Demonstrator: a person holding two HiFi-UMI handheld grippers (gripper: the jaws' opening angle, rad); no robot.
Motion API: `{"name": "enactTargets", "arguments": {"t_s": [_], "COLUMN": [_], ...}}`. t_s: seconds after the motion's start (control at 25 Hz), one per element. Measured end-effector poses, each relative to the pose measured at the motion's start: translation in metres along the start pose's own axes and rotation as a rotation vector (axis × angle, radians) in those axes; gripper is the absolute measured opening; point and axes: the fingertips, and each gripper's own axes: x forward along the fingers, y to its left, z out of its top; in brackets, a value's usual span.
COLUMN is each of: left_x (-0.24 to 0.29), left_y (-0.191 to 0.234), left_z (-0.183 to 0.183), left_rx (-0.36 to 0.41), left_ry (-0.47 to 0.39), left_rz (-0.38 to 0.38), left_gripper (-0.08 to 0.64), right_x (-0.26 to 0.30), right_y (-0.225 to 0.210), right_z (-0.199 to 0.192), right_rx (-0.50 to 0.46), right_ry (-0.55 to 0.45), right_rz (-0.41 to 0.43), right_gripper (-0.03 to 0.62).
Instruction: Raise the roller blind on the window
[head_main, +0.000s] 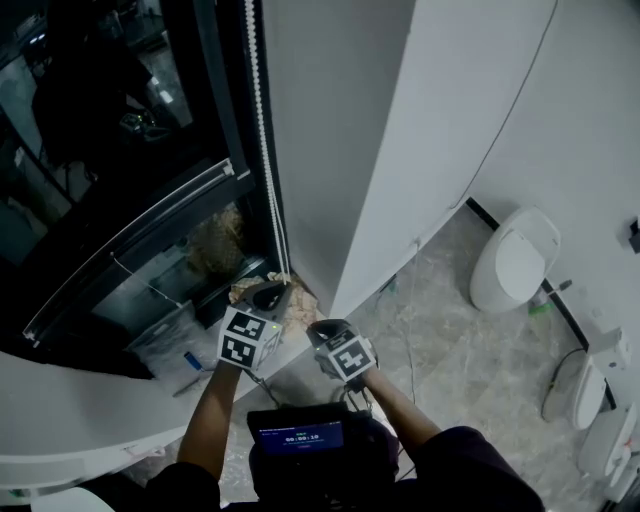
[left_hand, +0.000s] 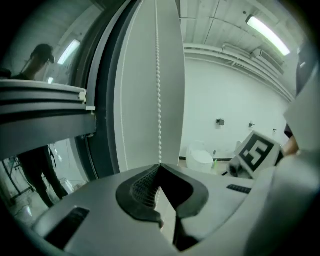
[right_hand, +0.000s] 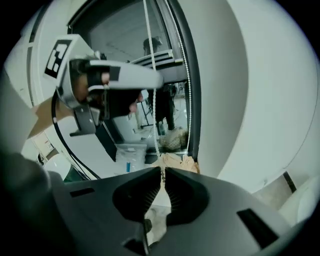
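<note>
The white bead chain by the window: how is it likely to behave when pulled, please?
Probably floppy: the white bead chain is a thin strand hanging straight into the left gripper shut on it. Likely very light. Its round beads might slip, though the ribbed jaws of the right gripper should catch them.

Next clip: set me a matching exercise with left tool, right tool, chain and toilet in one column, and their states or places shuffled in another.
1. left tool
2. right tool
3. chain
4. toilet

A. white, on the floor
B. shut on the chain, left in the head view
C. beaded, hanging
D. shut on the chain, right in the head view

Pairs: 1-B, 2-D, 3-C, 4-A
</note>
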Motion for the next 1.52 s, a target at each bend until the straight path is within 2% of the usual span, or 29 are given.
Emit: {"name": "enactTargets", "arguments": {"t_s": [0.4,0.52,0.56,0.64,0.76,0.92,1.12,1.16,1.24,1.52], "left_x": [0.039,0.045,0.047,0.047,0.037,0.011,-0.017,-0.022,-0.030,-0.041], "left_y": [0.001,-0.001,0.001,0.004,-0.003,-0.002,-0.001,0.000,0.002,0.007], "left_z": [-0.098,-0.113,-0.112,-0.105,-0.094,-0.071,-0.032,-0.025,-0.016,-0.013], "left_rx": [-0.103,-0.123,-0.127,-0.131,-0.152,-0.186,-0.181,-0.177,-0.167,-0.150], "left_ry": [0.215,0.240,0.235,0.218,0.179,0.082,-0.045,-0.060,-0.080,-0.083], "left_rz": [-0.046,-0.039,-0.028,-0.019,-0.056,-0.042,-0.036,-0.033,-0.026,0.000], "left_gripper": [0.012,0.012,0.012,0.012,0.014,0.014,0.012,0.012,0.012,0.012], "right_x": [-0.044,-0.052,-0.054,-0.057,-0.060,-0.059,-0.059,-0.059,-0.059,-0.060], "right_y": [0.005,0.010,0.011,0.012,0.012,0.011,0.019,0.019,0.019,0.022], "right_z": [0.030,0.033,0.033,0.035,0.041,0.051,0.069,0.073,0.080,0.095], "right_rx": [0.026,0.038,0.038,0.037,0.046,0.049,0.023,0.026,0.028,0.042], "right_ry": [-0.125,-0.135,-0.133,-0.140,-0.168,-0.203,-0.255,-0.265,-0.287,-0.331], "right_rz": [0.026,0.065,0.073,0.075,0.074,0.067,0.069,0.060,0.043,0.042], "right_gripper": [0.014,0.066,0.087,0.089,0.089,0.089,0.082,0.063,0.009,0.009]}}
